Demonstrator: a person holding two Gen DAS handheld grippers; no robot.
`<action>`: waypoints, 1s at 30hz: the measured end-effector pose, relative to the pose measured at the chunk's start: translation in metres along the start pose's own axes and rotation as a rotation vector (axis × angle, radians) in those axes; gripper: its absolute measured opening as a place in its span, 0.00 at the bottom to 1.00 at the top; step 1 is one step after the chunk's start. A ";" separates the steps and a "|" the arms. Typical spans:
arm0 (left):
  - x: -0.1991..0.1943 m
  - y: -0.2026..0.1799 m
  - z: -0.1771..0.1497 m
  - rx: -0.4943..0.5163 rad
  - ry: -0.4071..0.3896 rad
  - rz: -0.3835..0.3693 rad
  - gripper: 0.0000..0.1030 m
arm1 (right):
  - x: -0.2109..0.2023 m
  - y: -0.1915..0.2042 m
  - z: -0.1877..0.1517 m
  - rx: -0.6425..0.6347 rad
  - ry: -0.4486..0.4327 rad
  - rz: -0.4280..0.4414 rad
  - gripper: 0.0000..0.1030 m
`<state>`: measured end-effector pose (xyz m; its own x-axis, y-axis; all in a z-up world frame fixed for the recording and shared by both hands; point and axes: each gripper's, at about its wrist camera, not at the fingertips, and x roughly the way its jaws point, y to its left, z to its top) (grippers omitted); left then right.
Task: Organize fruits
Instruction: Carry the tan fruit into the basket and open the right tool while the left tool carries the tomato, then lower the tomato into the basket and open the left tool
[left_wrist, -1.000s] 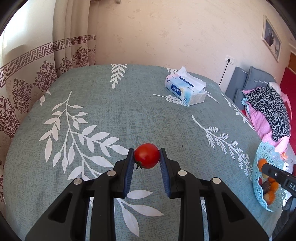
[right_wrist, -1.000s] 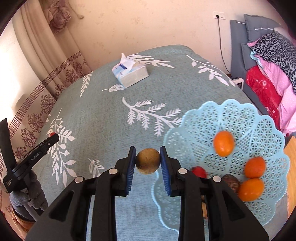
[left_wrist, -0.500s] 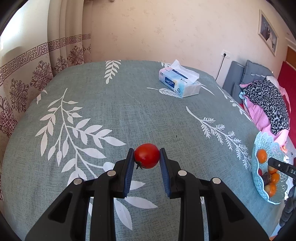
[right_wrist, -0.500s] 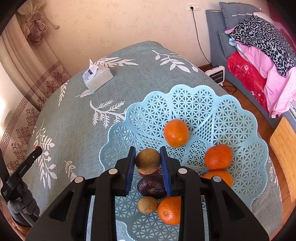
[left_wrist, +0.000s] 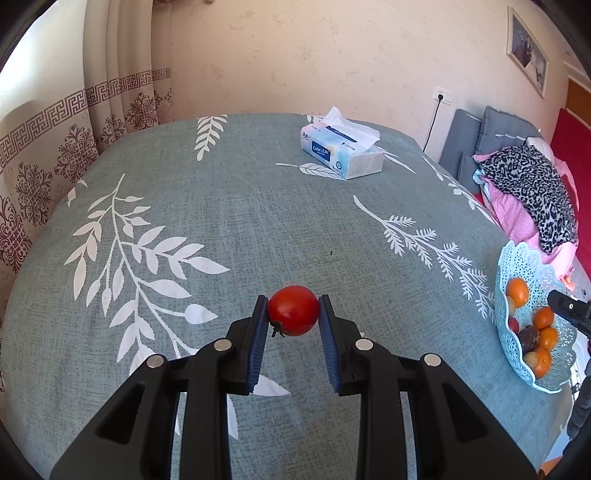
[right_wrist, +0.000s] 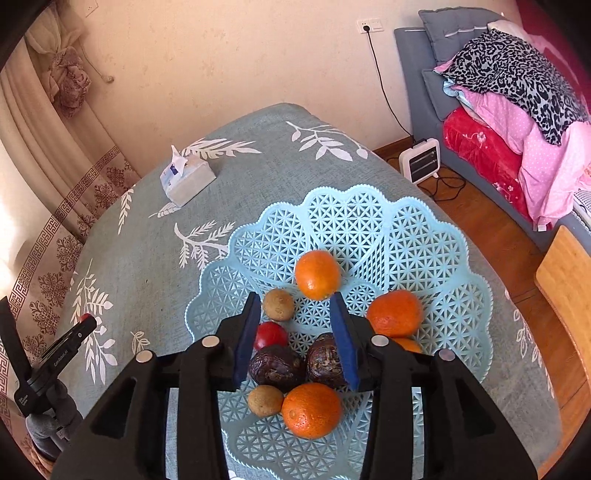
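Note:
My left gripper (left_wrist: 293, 312) is shut on a red tomato (left_wrist: 293, 310) and holds it above the grey-green leaf-print tablecloth (left_wrist: 221, 221). My right gripper (right_wrist: 295, 314) is open and empty over the light blue lattice fruit basket (right_wrist: 369, 221). A small brown round fruit (right_wrist: 278, 304) lies in the basket just inside the left finger. The basket also holds several oranges (right_wrist: 317, 274), two dark wrinkled fruits (right_wrist: 275, 367), a red fruit (right_wrist: 270, 334) and another brown fruit (right_wrist: 265, 400). The basket shows at the right edge of the left wrist view (left_wrist: 517, 266).
A tissue box (left_wrist: 341, 149) stands at the far side of the table, also seen in the right wrist view (right_wrist: 186, 177). Curtains (left_wrist: 74, 129) hang on the left. A bed with piled blankets (right_wrist: 517, 110) and a small heater (right_wrist: 421, 162) are beyond the right table edge.
My right gripper opened and let go of the brown fruit, which now lies in the basket. My left gripper kept hold of the tomato and shifted slightly over the table.

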<state>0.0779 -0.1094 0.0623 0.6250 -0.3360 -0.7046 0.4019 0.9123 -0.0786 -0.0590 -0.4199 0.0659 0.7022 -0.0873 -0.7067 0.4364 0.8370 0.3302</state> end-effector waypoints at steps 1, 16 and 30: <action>-0.001 -0.005 -0.001 0.009 0.000 -0.002 0.27 | -0.003 -0.001 0.000 -0.003 -0.017 -0.008 0.43; -0.008 -0.114 -0.002 0.190 0.018 -0.082 0.27 | -0.033 -0.054 -0.002 0.057 -0.154 -0.053 0.51; 0.010 -0.212 -0.001 0.309 0.044 -0.195 0.27 | -0.037 -0.073 -0.005 0.106 -0.156 -0.027 0.51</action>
<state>-0.0018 -0.3054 0.0712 0.4905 -0.4800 -0.7273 0.6978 0.7163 -0.0022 -0.1201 -0.4747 0.0648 0.7647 -0.1985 -0.6130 0.5072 0.7722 0.3827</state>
